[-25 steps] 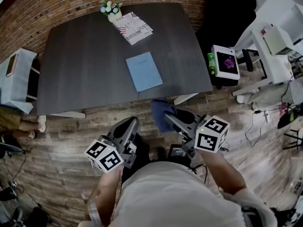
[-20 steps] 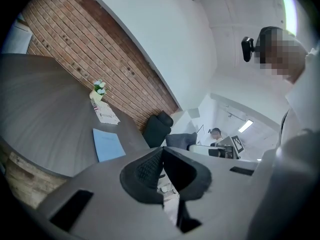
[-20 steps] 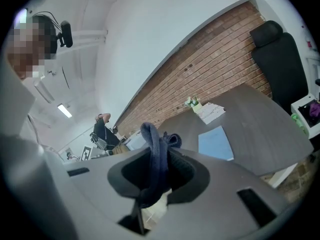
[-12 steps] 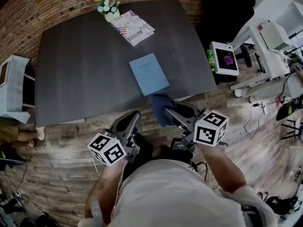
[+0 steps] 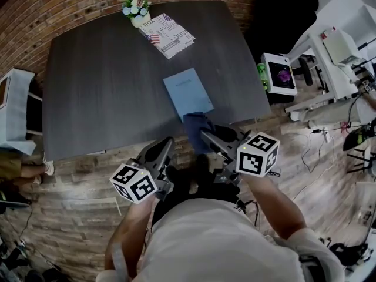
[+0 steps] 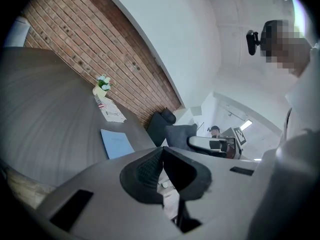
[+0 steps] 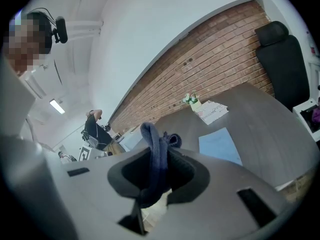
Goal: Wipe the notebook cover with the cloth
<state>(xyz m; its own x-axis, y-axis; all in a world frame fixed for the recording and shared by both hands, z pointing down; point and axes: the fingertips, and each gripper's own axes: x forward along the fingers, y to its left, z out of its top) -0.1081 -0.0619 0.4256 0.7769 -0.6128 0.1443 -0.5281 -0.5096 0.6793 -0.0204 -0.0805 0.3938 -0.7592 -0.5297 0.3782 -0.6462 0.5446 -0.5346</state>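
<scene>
notebook (image 5: 188,93) lengthwise away, cloth (image 5: 196,127) in right tongs (image 5: 204,136)

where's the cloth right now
The dark blue cloth is pinched in the right tongs, just right of centre in the head view, at the blue notebook's near end.

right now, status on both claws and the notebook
Right claw shut on the dark blue cloth, at the near edge of the blue notebook. Left claw shut, empty, short of the table. Notebook flat, nothing in the way.
</scene>
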